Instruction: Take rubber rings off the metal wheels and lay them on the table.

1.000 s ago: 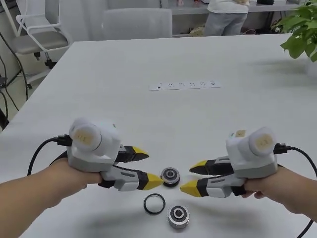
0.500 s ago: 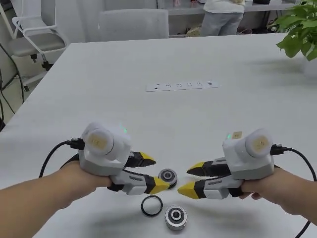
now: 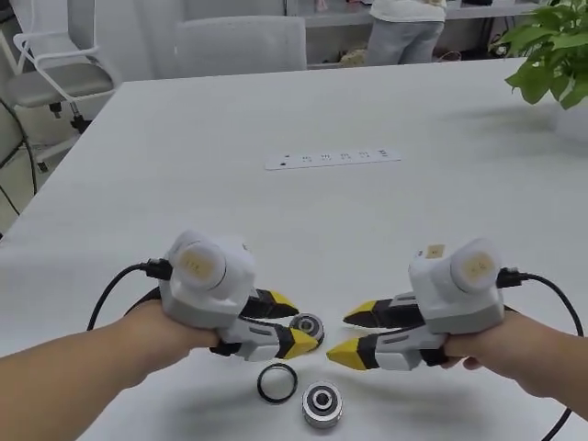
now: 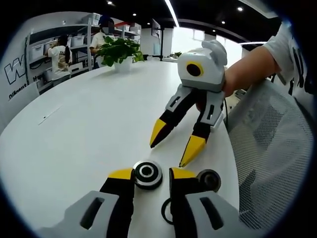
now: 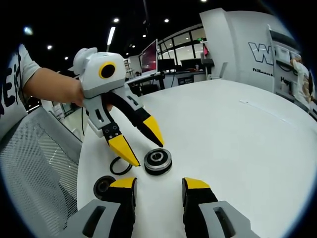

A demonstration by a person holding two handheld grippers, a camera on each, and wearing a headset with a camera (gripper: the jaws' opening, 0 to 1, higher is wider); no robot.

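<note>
Left gripper [image 4: 151, 174] jaws part-open, straddling a dark-rimmed metal wheel [image 3: 309, 324] lying flat on the table [image 3: 367, 220]; cannot tell whether they touch it. Right gripper [image 5: 160, 183] jaws wide, holding nothing, tips pointing at that wheel. Loose rubber ring [image 3: 277, 382] lies on the table just beside a second wheel [image 3: 322, 405]

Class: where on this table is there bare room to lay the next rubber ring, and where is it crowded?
Crowded: the near edge, where the left gripper, right gripper, far wheel, near wheel and loose rubber ring cluster. Bare: the wide stretch of table from there up to the power strip, and beyond it toward the plant.
</note>
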